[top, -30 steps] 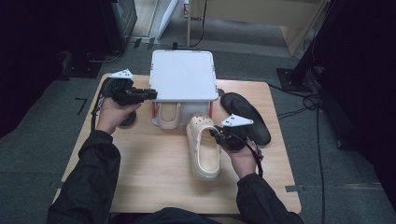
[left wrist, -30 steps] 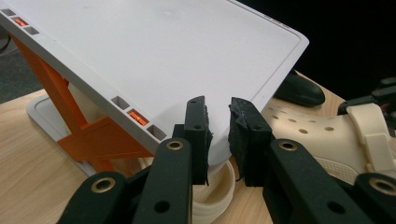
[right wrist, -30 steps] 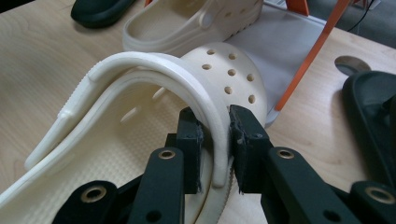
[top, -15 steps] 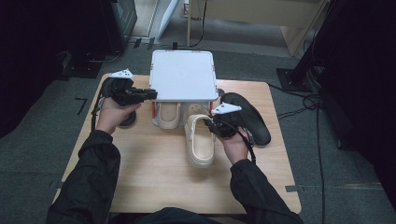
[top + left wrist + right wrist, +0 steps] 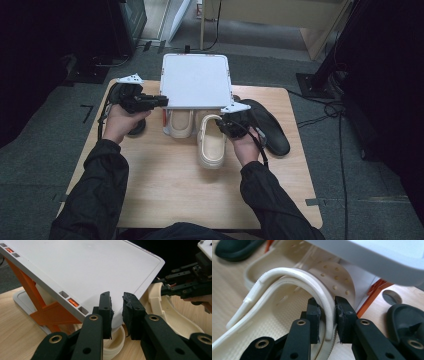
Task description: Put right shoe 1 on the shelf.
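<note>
Right tool: my right tool (image 5: 226, 125) is clenched on the heel strap (image 5: 322, 298) of the cream clog (image 5: 211, 145), one pad on each side of the strap.
Clog and tool: the clog lies at 9 o'clock of my right tool, sole down on the table (image 5: 165, 190), toe under the white lid's (image 5: 196, 80) front edge.
Left tool: my left tool (image 5: 162, 101) is clamped on the lid's corner, at 9 o'clock of the lid; the lid is tilted up on orange struts (image 5: 37, 305).
Second clog: another cream clog (image 5: 179, 122) sits under the lid, just beside the first, at its 10 o'clock.
Black shoe: a black shoe (image 5: 267, 125) lies at 3 o'clock of my right tool.
</note>
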A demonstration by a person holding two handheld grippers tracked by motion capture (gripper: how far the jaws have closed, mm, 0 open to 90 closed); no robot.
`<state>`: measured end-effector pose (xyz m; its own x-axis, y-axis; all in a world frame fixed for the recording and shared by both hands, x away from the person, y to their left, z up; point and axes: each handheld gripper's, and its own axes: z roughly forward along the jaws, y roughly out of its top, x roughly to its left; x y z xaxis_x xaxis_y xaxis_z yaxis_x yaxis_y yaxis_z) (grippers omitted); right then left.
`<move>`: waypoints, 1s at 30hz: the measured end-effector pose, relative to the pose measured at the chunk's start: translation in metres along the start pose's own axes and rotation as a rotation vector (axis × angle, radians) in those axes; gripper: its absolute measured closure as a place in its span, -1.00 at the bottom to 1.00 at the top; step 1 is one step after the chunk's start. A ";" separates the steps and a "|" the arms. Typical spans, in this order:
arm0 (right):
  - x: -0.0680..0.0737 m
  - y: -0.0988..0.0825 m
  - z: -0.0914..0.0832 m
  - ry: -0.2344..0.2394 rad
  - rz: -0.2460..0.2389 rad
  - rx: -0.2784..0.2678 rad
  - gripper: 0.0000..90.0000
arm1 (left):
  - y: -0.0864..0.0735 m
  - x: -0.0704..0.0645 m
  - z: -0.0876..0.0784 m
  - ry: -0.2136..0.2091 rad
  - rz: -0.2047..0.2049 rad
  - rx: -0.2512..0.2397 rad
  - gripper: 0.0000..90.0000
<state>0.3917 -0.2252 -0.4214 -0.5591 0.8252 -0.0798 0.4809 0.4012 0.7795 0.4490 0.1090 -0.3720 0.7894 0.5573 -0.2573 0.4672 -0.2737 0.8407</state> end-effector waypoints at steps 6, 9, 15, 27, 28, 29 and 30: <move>-0.001 -0.001 0.010 -0.025 0.003 -0.001 0.67 | 0.000 0.000 0.000 -0.002 -0.002 -0.002 0.73; -0.001 -0.004 0.013 -0.018 0.015 0.011 0.64 | 0.000 0.000 0.000 -0.002 -0.002 0.000 0.73; 0.002 -0.007 0.016 0.024 0.034 0.004 0.54 | 0.000 0.000 0.000 -0.001 -0.005 -0.002 0.73; 0.002 -0.012 -0.001 0.079 0.073 -0.018 0.16 | -0.001 0.001 0.000 -0.002 -0.008 -0.003 0.73; 0.002 -0.012 -0.005 0.093 0.083 -0.017 0.15 | 0.000 0.001 0.000 -0.001 -0.007 -0.002 0.73; 0.003 -0.013 -0.007 0.096 0.084 -0.018 0.15 | 0.000 0.000 0.000 -0.001 -0.007 0.000 0.73; 0.004 -0.015 -0.011 0.101 0.076 -0.024 0.15 | 0.000 0.000 0.000 -0.001 -0.007 0.000 0.73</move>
<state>0.3746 -0.2319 -0.4262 -0.5874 0.8082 0.0416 0.5085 0.3286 0.7959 0.4491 0.1095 -0.3722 0.7865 0.5585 -0.2636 0.4728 -0.2700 0.8388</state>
